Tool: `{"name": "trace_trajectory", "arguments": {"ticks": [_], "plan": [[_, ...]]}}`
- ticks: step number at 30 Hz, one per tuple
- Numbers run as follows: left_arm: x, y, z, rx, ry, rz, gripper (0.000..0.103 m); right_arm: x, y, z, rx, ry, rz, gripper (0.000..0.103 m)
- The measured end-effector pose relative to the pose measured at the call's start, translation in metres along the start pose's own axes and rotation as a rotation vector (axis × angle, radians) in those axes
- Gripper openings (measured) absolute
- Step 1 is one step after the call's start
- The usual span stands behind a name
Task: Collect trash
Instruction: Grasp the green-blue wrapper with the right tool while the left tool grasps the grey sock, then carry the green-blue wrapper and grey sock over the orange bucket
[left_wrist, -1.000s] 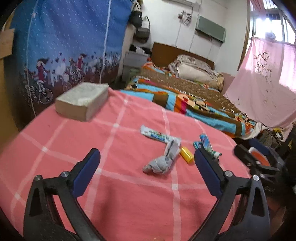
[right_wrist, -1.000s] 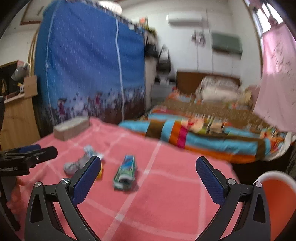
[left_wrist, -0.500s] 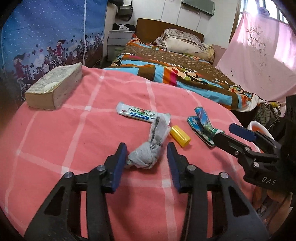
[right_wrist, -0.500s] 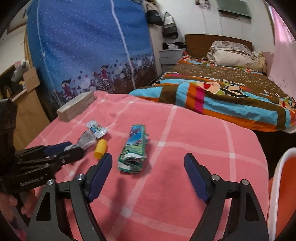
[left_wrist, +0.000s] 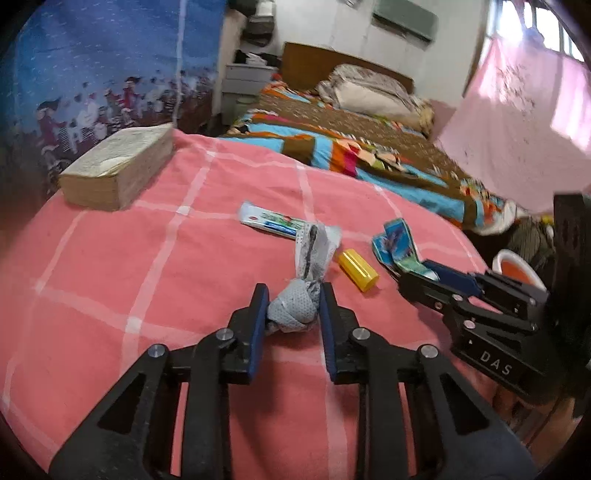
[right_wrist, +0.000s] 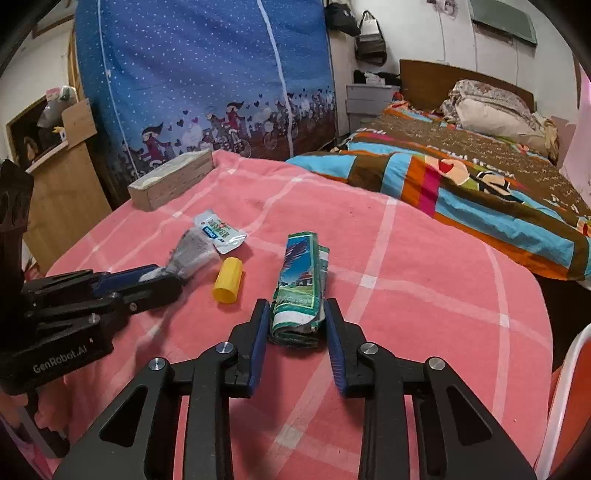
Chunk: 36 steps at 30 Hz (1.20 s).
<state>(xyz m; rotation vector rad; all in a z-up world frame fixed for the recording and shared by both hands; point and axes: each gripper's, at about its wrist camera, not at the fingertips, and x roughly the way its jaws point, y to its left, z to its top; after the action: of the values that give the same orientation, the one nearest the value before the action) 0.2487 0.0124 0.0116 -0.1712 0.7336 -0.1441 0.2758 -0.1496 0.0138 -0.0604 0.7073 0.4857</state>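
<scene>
Our left gripper (left_wrist: 291, 308) is closing on the grey knotted wad (left_wrist: 293, 308) and our right gripper (right_wrist: 295, 319) on the folded green packet (right_wrist: 301, 288), both near on the pink cloth (right_wrist: 406, 295); such shallow tip grips may slip when we lift.

We've got a tabletop (right_wrist: 424, 295) under a pink checked cloth. Sitting at its far left corner is a thick old book (right_wrist: 171, 179). Around the middle there's a toothpaste tube (left_wrist: 271, 223), a knotted grey rag (left_wrist: 295, 312), a little yellow cap (right_wrist: 228, 280) and a crumpled green-blue packet (right_wrist: 301, 291), all close together.
</scene>
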Motion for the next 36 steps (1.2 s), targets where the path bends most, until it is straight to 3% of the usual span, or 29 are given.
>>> {"name": "trace_trajectory", "arguments": {"ticks": [3,8,26,36], "plan": [[-0.013,0.009,-0.004,-0.07,-0.052,-0.022,0.03,-0.007,0.0,-0.002,0.001,-0.029,-0.002,0.024],[-0.023,0.01,-0.007,-0.1,-0.099,-0.06,0.03,-0.017,0.003,-0.006,-0.009,-0.084,-0.011,0.024],[-0.068,-0.025,-0.018,0.069,-0.38,-0.041,0.03,-0.087,0.003,-0.024,-0.003,-0.481,-0.013,0.024],[-0.073,-0.032,-0.022,0.103,-0.419,-0.035,0.03,-0.098,-0.003,-0.03,0.011,-0.546,-0.005,0.024]]}}
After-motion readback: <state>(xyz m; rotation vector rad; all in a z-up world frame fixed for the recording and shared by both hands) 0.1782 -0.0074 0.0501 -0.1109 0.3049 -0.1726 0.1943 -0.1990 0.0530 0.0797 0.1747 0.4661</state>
